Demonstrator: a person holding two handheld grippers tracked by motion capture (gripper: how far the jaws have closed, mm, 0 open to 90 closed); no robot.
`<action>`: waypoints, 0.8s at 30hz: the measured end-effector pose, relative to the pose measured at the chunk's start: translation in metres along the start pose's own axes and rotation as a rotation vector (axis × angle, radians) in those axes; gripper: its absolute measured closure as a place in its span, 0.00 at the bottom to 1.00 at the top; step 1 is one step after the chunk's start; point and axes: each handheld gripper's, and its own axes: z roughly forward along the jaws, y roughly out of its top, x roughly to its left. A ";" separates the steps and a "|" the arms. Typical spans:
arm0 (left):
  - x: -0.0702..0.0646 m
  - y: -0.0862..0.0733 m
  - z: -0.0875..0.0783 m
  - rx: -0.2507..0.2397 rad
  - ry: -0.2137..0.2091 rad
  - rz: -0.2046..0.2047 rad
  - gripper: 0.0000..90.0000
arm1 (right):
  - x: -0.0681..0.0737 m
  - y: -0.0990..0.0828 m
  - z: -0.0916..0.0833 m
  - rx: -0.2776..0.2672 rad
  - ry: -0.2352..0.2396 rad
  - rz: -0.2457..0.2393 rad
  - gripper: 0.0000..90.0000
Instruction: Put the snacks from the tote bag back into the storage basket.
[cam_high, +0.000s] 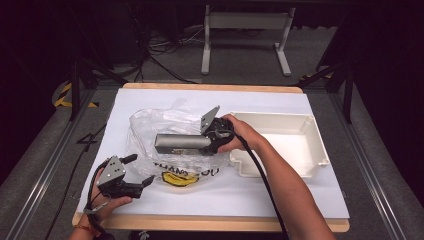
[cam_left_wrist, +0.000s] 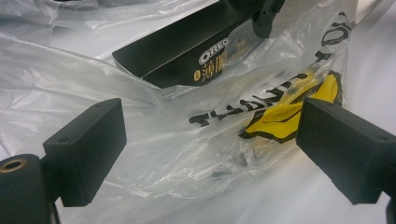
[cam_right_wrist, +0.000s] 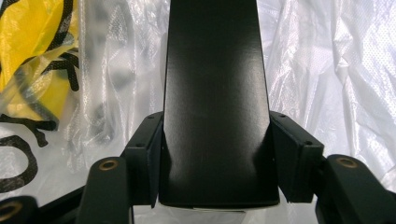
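A long black Oreo box (cam_high: 180, 142) lies level above a clear plastic bag (cam_high: 150, 125) printed with black letters and a yellow face. My right gripper (cam_high: 210, 142) is shut on the box's right end; in the right gripper view both pads press the box (cam_right_wrist: 215, 93) from its sides, with my right gripper (cam_right_wrist: 215, 158) at its near end. My left gripper (cam_high: 141, 169) stands open at the bag's front left corner, holding nothing. In the left gripper view my left gripper (cam_left_wrist: 215, 140) faces the bag (cam_left_wrist: 140, 154), and the box (cam_left_wrist: 187, 46) sits beyond it.
A white plastic tray (cam_high: 320, 150) stands on the right of the white-covered table (cam_high: 300, 195), just behind the right hand. Dark floor rails run along both sides, and a desk frame (cam_high: 245, 25) stands beyond the far edge.
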 end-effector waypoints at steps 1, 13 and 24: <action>0.000 0.000 0.000 0.000 0.000 -0.005 0.10 | 0.000 0.000 -0.001 -0.002 -0.001 -0.002 0.48; 0.000 0.000 0.000 0.005 0.002 0.004 0.10 | -0.001 -0.001 -0.011 -0.041 -0.040 0.020 0.48; 0.001 0.000 0.001 0.008 -0.001 0.004 0.10 | -0.002 0.005 -0.031 -0.074 -0.026 0.010 0.48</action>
